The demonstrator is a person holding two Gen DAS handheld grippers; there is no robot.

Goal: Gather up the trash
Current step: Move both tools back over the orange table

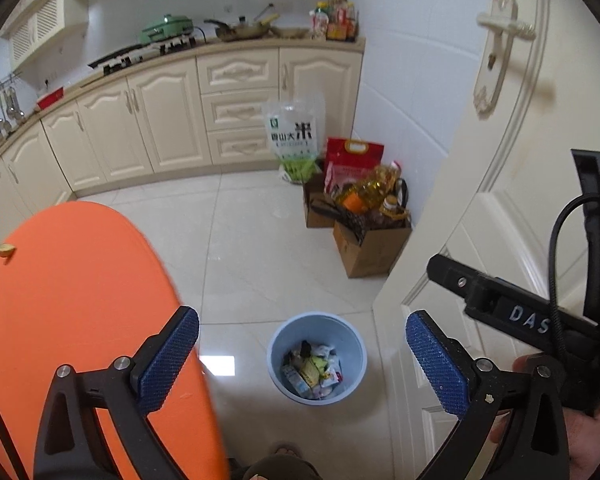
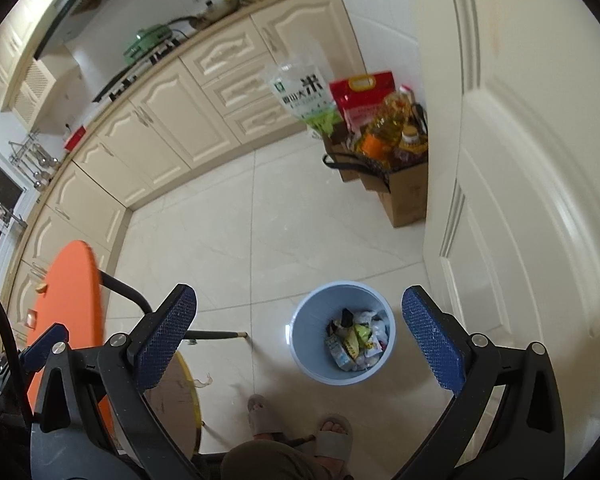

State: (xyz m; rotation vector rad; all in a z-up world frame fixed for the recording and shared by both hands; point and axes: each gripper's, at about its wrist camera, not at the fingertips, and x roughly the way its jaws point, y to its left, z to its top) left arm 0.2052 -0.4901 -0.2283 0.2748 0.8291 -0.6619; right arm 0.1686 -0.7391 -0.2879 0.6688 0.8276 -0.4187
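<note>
Kitchen with cream cabinets [image 1: 148, 120] along the back and left, pale tiled floor [image 1: 260, 248], white door [image 1: 500, 208] on the right.

Left to right: orange table [image 1: 80, 300] filled the left side in the left wrist view, with a small yellowish scrap [image 1: 6, 250] near its far edge. In the right wrist view the table edge [image 2: 68, 312] sat far left, with a round stool [image 2: 176, 396] just beside it and black chair legs between.

Left gripper [image 1: 302, 356] was released, blue pads [image 1: 168, 360] spread wide, nothing between them. Right gripper [image 2: 300, 344] likewise wide apart and empty.

Blue bin [image 1: 278, 354] stood on the floor, centred between the fingers in both views [image 2: 300, 344]. It held mixed trash [image 1: 312, 372]: wrappers, crumpled packets, a small carton; print on them too small to read.

Further back, a clear rice bag [image 1: 294, 132] leaned on the drawers, a large "米" readable on it. Beside it a red bag [image 1: 352, 156], then cardboard boxes [image 1: 370, 252] by the wall holding a yellow oil bottle [image 1: 374, 184] and a jar.

The right gripper body in the left wrist view showed "DAS" [image 1: 528, 318].

Open floor lay between table and door; the bin sat near the door edge, apart from the boxes. Slippered feet [image 2: 296, 428] stood just short of the bin.
</note>
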